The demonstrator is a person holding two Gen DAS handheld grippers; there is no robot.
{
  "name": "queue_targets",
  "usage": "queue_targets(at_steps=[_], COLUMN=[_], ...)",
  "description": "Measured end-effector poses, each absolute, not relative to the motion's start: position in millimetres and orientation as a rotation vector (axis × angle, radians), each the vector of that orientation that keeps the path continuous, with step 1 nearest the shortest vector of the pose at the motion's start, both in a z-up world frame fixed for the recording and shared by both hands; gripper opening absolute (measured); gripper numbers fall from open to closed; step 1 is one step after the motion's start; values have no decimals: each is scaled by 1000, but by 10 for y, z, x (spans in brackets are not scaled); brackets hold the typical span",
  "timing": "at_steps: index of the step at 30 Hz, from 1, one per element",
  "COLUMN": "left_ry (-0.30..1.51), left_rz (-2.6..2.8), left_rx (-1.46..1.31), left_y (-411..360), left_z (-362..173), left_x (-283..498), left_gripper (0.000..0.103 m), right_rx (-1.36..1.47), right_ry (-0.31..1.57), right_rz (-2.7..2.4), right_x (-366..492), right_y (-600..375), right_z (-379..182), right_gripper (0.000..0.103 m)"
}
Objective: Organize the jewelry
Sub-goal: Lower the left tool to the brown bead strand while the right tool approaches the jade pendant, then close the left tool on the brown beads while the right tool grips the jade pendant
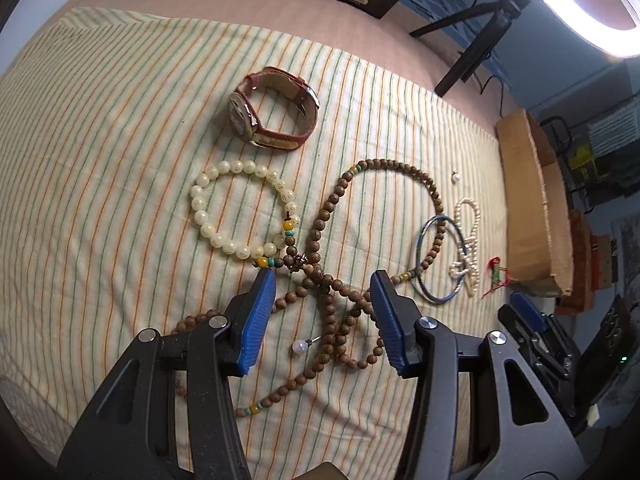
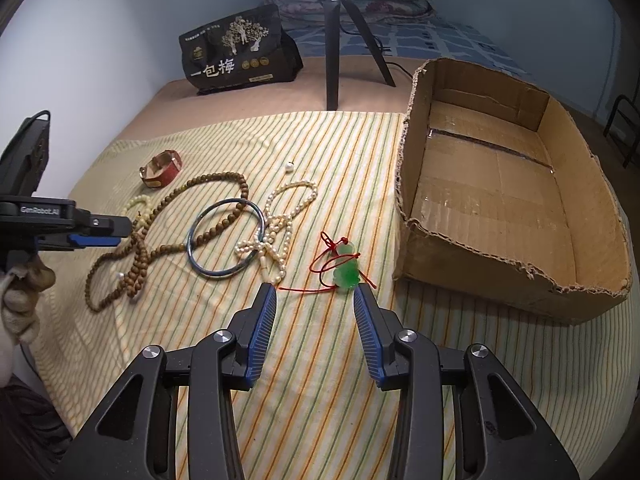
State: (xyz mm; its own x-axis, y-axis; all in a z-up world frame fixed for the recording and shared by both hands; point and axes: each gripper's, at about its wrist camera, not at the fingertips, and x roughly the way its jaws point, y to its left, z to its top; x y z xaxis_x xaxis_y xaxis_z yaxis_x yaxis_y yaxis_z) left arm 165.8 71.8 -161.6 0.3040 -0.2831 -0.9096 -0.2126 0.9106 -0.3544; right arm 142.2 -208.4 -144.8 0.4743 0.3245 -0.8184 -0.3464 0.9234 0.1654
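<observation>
Left gripper (image 1: pixel 323 280) jaws released over wooden beads (image 1: pixel 320 236), right gripper (image 2: pixel 315 294) jaws released near jade pendant (image 2: pixel 346 270)

The yellow striped woven cloth (image 1: pixel 120 128) is lying matt and soft. The long brown wooden bead string (image 1: pixel 320 216) is showing grain, the cream bead bracelet (image 1: pixel 216 236) is gleaming glossily, and the torn brown cardboard box (image 2: pixel 592 216) is looking rough-edged, with shiny tape inside.

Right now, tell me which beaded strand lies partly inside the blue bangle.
The brown wooden bead strand: its loop crosses through the blue bangle. The small pearl strand only overlaps the bangle's right rim, and the cream bead bracelet lies clear of it.
</observation>
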Motion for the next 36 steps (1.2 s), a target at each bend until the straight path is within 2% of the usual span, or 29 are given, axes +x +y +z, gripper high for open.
queue_targets(at_steps=[2, 14, 16, 22, 36], left_ry=[1289, 1286, 1285, 1284, 1285], left_rz=[-37, 8, 8, 8, 6], left_rx=[-421, -242, -244, -242, -238], left_y=[662, 398, 402, 404, 380], left_z=[-1656, -1735, -1738, -1739, -1737], left_x=[1681, 1729, 1733, 1729, 1752], left_gripper=[44, 29, 28, 26, 22], right_rx=[-19, 5, 10, 26, -5], right_ry=[999, 1017, 1022, 1022, 991], right_rz=[410, 375, 368, 355, 294], right_x=[1433, 1543, 1557, 1584, 1649], right_y=[-2081, -2063, -2079, -2097, -1995], right_z=[-1472, -1602, -1628, -1652, -1689], right_gripper=[39, 38, 35, 31, 31])
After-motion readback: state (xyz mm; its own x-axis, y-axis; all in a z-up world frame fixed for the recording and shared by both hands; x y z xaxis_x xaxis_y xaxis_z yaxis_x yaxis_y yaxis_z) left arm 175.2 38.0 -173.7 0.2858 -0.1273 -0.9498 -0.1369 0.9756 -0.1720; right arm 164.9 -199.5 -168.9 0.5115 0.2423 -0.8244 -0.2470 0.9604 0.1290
